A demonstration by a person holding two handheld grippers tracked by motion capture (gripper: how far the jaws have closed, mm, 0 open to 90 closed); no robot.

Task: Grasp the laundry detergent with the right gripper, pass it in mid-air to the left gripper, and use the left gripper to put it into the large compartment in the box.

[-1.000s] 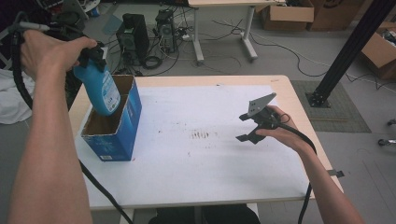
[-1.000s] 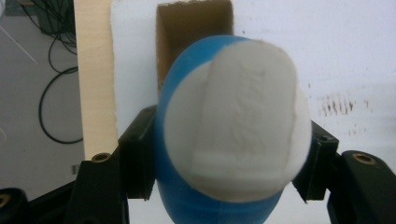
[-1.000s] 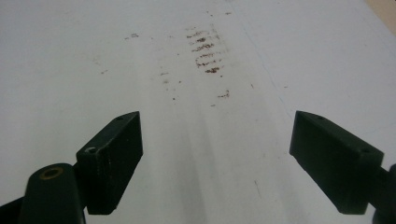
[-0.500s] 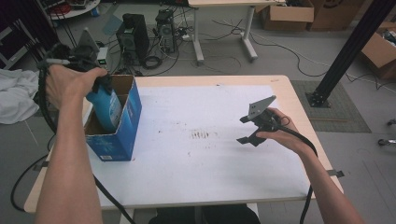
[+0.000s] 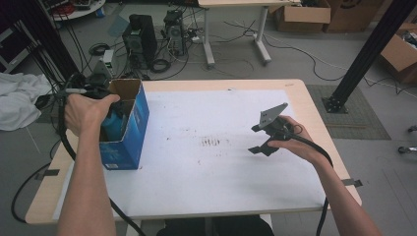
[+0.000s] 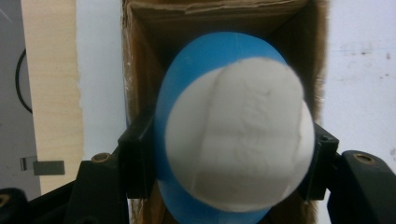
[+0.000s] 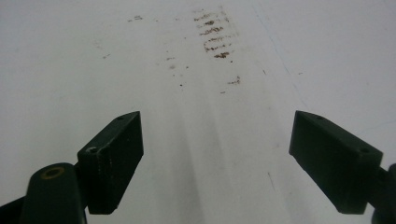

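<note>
With the blue white-capped bottle (image 6: 233,130) now sunk deep into the blue cardboard box (image 5: 129,132), gripped tight by the left gripper (image 6: 229,154), nearly placed, right gripper (image 7: 219,154) gaping empty.

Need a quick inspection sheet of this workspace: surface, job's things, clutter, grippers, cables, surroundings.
Surface: white table top, brown smudges mid-table.
Job's things: blue bottle with white cap, partly inside open blue box at table's left edge.
Clutter: nothing seen.
Grippers: left gripper shut on bottle, over the box; right gripper open, empty, above the table.
Cables: gripper cable trails off the left side; more on the floor.
Surroundings: computer towers, cardboard boxes, white cloth.
</note>
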